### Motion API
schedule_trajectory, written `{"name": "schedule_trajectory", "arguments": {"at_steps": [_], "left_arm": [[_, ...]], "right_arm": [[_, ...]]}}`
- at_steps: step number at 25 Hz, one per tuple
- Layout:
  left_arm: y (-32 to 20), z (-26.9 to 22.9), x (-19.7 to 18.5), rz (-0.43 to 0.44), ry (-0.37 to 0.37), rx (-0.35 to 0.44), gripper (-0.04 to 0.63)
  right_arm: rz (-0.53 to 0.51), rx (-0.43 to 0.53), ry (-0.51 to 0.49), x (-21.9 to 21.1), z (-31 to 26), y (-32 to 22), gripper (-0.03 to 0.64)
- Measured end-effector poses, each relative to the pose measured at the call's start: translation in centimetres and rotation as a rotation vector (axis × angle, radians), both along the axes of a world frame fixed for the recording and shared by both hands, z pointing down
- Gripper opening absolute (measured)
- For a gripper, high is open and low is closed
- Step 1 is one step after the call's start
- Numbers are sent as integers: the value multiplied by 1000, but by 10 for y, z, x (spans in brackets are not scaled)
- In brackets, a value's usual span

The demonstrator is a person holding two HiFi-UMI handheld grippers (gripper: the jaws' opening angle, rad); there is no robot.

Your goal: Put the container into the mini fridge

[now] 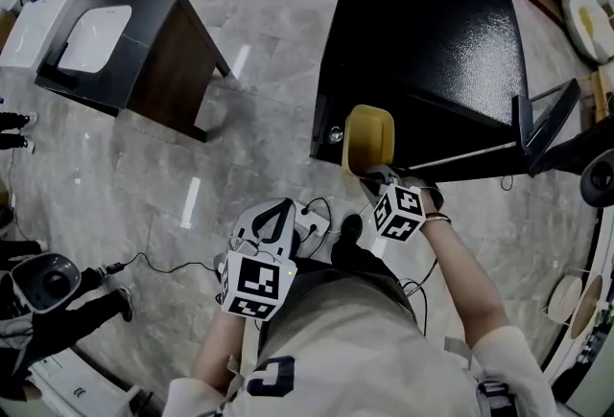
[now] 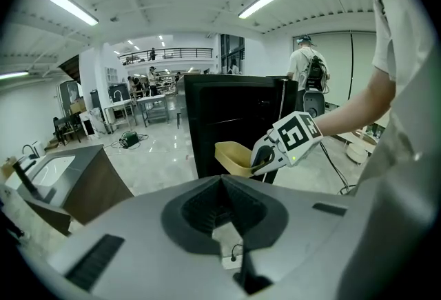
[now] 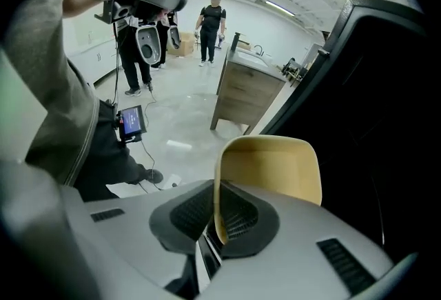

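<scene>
The yellow container [image 1: 368, 137] is held by its rim in my right gripper [image 1: 380, 179], which is shut on it. It hangs tilted just in front of the black mini fridge [image 1: 427, 41], low against the fridge's front edge. In the right gripper view the container [image 3: 275, 167] stands between the pads, with the fridge's dark side [image 3: 386, 105] close on the right. A black panel that looks like the fridge's door [image 1: 549, 126] stands out at the right. My left gripper [image 1: 261, 238] is held back near my body, shut and holding nothing; its view shows the container [image 2: 231, 155] and the right gripper [image 2: 267, 159].
A dark wooden cabinet with a white sink basin [image 1: 107, 41] stands at the left across the marble floor. Cables and a power strip [image 1: 317, 214] lie by my feet. A person's legs and a round device [image 1: 43, 281] are at the lower left. Other people stand farther off.
</scene>
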State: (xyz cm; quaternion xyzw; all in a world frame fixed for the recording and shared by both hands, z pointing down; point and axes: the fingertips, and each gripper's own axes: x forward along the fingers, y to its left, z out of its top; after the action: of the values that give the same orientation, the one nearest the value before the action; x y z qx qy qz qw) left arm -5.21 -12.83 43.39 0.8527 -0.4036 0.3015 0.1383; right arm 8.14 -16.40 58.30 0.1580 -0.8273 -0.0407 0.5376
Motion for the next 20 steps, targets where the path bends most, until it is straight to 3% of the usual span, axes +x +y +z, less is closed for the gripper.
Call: {"name": "schedule_trajectory", "arguments": {"at_steps": [20], "left_arm": [[-8, 20, -17, -62, -46, -57, 55]], "right_arm": [[-23, -11, 75, -1, 50, -79, 37]]}}
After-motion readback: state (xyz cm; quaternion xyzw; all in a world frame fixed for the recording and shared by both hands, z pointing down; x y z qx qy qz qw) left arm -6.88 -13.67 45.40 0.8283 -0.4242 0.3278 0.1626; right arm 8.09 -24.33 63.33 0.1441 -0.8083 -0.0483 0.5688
